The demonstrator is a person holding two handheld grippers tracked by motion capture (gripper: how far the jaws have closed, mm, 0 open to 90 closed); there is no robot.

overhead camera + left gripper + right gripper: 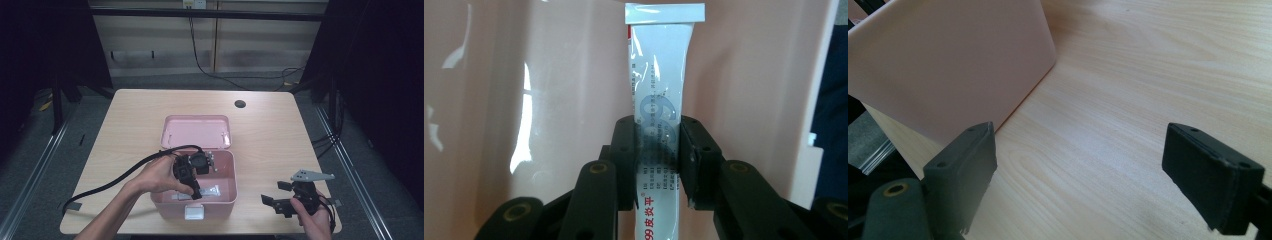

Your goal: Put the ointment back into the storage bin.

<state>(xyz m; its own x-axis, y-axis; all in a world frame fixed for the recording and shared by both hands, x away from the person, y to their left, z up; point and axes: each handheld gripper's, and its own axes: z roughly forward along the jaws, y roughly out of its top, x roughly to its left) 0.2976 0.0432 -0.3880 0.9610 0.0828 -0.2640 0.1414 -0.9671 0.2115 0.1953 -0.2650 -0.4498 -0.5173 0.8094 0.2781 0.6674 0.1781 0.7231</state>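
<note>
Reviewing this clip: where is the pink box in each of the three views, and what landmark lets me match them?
High view: the pink box sits open at table centre, lid behind it.
Left gripper view: its inner walls form the backdrop behind the white tube clamped by the left gripper.
Right gripper view: its outer side is at upper left.
Shared landmark: the box's pink walls.

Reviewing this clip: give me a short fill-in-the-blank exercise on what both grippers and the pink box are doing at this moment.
1. The left gripper has its fingers shut on a white ____.
2. That gripper reaches down inside the pink box, whose lid stands ____.
3. The right gripper has its fingers ____, with nothing between them.
4. The right gripper is above the wooden table, beside the box's ____ wall.

Missing words: tube; open; open; outer
</note>
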